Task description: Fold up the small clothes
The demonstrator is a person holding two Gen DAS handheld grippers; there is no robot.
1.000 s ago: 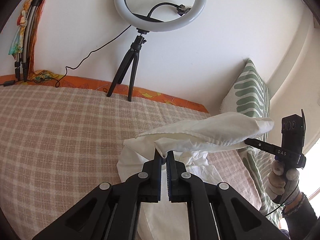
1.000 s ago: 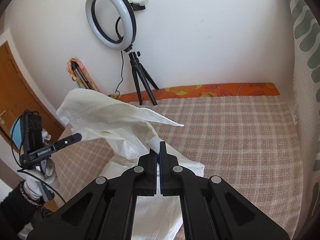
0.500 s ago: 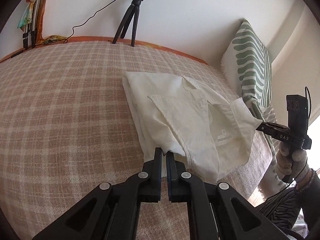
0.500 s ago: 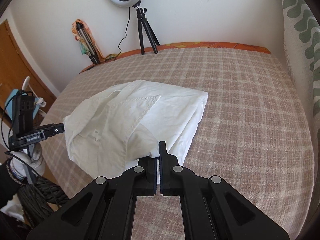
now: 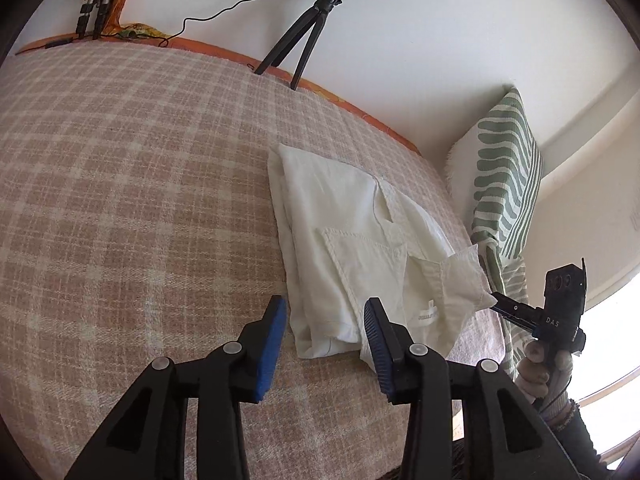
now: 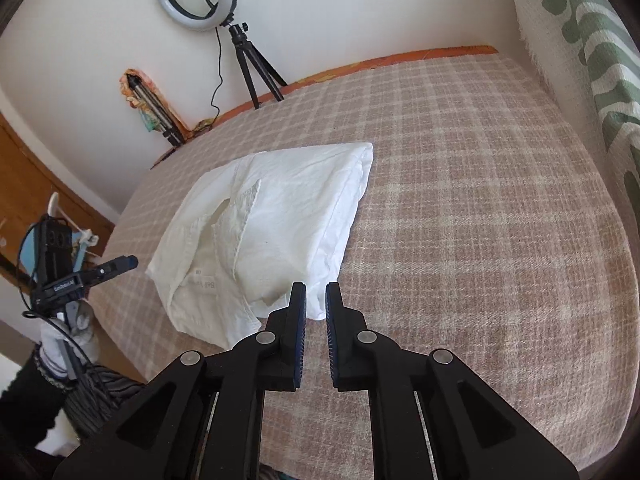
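Note:
A small white shirt (image 5: pixel 360 248) lies folded on the checked bed cover (image 5: pixel 140 200), with its label side up near the bed's near edge. My left gripper (image 5: pixel 325 316) is open and empty, its fingertips just short of the shirt's near corner. My right gripper (image 6: pixel 316 300) is slightly open and holds nothing, right at the shirt's near edge (image 6: pixel 276 224). In the left wrist view the right gripper (image 5: pixel 504 305) sits at the shirt's right corner. In the right wrist view the left gripper (image 6: pixel 120 263) is a little left of the shirt.
A ring light on a black tripod (image 5: pixel 308 36) stands at the far side against the white wall. A green-and-white patterned pillow (image 5: pixel 508 184) leans at the right end of the bed. A folded tripod with cloth (image 6: pixel 152 108) leans in the far left corner.
Both grippers laid the lifted shirt down on the bed, then let go of it. The left jaws opened wide, the right jaws opened slightly, and both drew back a little.

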